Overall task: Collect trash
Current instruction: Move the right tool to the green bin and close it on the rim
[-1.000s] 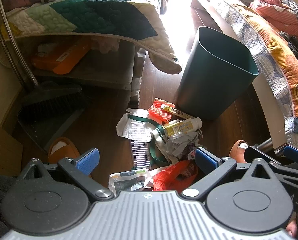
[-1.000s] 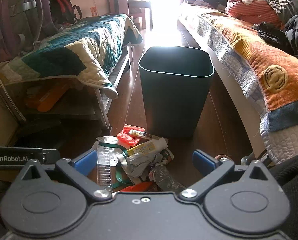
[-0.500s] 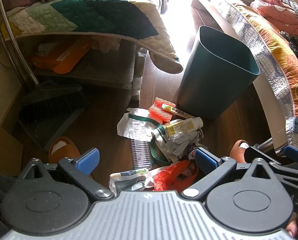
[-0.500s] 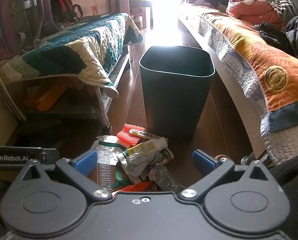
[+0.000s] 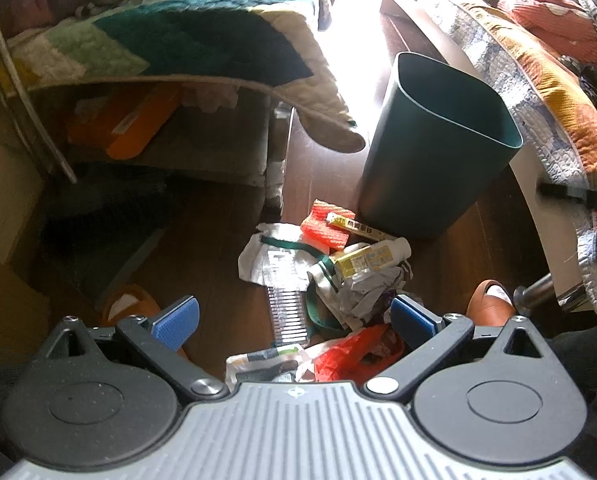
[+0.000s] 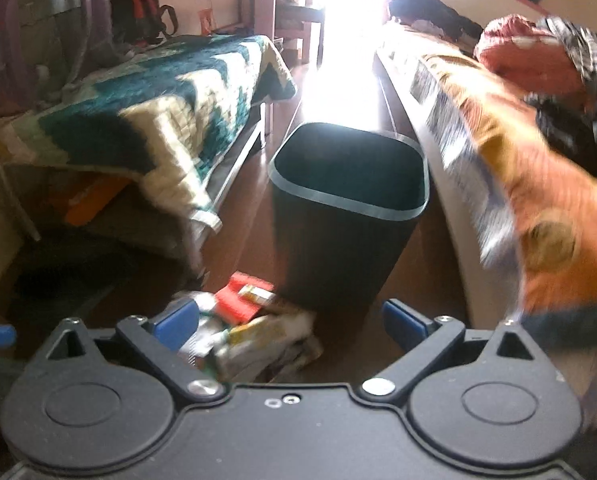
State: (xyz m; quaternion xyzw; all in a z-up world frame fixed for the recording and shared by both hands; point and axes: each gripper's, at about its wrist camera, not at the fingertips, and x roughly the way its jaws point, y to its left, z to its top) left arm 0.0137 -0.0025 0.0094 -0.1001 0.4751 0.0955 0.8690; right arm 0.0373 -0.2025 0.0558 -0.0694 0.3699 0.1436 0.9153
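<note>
A pile of trash lies on the dark wood floor in front of a dark green bin (image 5: 438, 148). It holds a small yellow-labelled bottle (image 5: 372, 256), a crushed clear plastic bottle (image 5: 288, 314), a red-orange wrapper (image 5: 326, 226), a red plastic bag (image 5: 354, 354) and crumpled paper (image 5: 364, 294). My left gripper (image 5: 294, 322) hangs open just above the near side of the pile, with nothing between its blue pads. My right gripper (image 6: 290, 320) is open too and holds nothing; it faces the bin (image 6: 346, 216) with the blurred pile (image 6: 254, 328) low between its fingers.
A bed with a teal and cream quilt (image 5: 170, 36) stands on the left, with orange items (image 5: 126, 120) stored under it. An orange patterned bedcover (image 5: 538, 80) hangs along the right. Orange slippers (image 5: 126, 304) lie at both sides of the pile. A dark dustpan (image 5: 98, 224) rests on the left.
The right wrist view has shifted and blurred: the right gripper moved forward and right, towards the bin. The left gripper barely moved. Both stay open.
</note>
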